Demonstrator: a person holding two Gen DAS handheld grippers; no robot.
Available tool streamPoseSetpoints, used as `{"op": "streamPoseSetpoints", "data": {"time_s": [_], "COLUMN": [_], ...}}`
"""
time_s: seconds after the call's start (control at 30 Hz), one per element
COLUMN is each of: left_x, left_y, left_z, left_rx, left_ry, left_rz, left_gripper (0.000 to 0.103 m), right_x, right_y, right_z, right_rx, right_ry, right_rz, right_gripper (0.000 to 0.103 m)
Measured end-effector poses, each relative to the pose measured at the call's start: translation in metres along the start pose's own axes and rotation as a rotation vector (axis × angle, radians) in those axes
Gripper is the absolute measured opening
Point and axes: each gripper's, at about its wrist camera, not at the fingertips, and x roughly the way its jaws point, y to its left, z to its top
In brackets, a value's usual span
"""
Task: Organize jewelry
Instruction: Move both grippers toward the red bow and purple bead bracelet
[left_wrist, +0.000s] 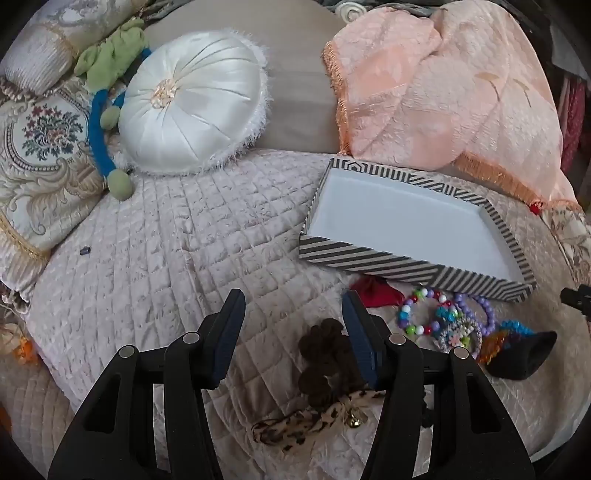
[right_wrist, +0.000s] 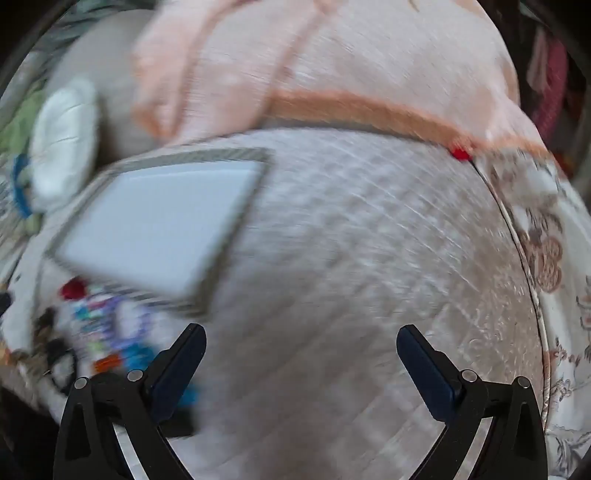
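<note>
A striped tray (left_wrist: 406, 264) with a bare white floor lies on the quilted spread, right of centre. In front of it is a heap of colourful bead bracelets (left_wrist: 439, 317), with a red fabric piece (left_wrist: 373, 291) and a black piece (left_wrist: 524, 354) beside them. A brown scrunchie (left_wrist: 325, 354) and a leopard-print band with a small bell (left_wrist: 306, 424) lie nearer. My left gripper (left_wrist: 293, 299) hovers open above the spread, its right finger over the scrunchie's edge, with nothing between the pads. The right wrist view is blurred. There my right gripper (right_wrist: 301, 332) stands wide open over bare quilt, with the tray (right_wrist: 207, 153) and the bead heap (right_wrist: 103, 325) to its left.
A round white satin cushion (left_wrist: 192, 107), a green and blue plush toy (left_wrist: 99, 122) and an embroidered cushion (left_wrist: 44, 140) sit at the back left. A peach fringed cloth (left_wrist: 443, 85) is draped behind the tray. The quilted spread (left_wrist: 184, 240) stretches left of the tray.
</note>
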Motion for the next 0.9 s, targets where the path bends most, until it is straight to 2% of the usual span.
{"op": "streamPoseSetpoints", "data": {"time_s": [0.17, 0.27, 0.47, 0.6, 0.77, 0.83, 0.9], "left_x": [-0.01, -0.013, -0.01, -0.004, 0.002, 0.006, 0.01], "left_y": [-0.01, -0.011, -0.008, -0.003, 0.007, 0.011, 0.014], "left_z": [-0.003, -0.005, -0.008, -0.008, -0.006, -0.006, -0.005], "left_rx": [0.025, 0.04, 0.043, 0.023, -0.008, -0.014, -0.022], "left_ry": [-0.021, -0.036, -0.027, -0.009, 0.0, 0.009, 0.019], "left_rz": [0.003, 0.006, 0.008, 0.013, 0.019, 0.023, 0.027], "left_gripper": [0.055, 0.055, 0.055, 0.055, 0.055, 0.055, 0.055], "right_x": [-0.023, -0.024, 0.0, 0.014, 0.059, 0.082, 0.095], "right_y": [0.069, 0.1, 0.139, 0.154, 0.158, 0.156, 0.153], "right_z": [-0.008, -0.014, -0.023, -0.016, 0.017, 0.031, 0.044], "right_rx": [-0.107, -0.137, -0.146, -0.166, -0.09, -0.067, -0.056], "right_ry": [-0.06, -0.073, -0.004, 0.023, 0.087, 0.112, 0.108], "right_rz": [0.092, 0.106, 0.214, 0.252, 0.33, 0.317, 0.294], "right_gripper": [0.103, 0.103, 0.103, 0.101, 0.1, 0.099, 0.095]}}
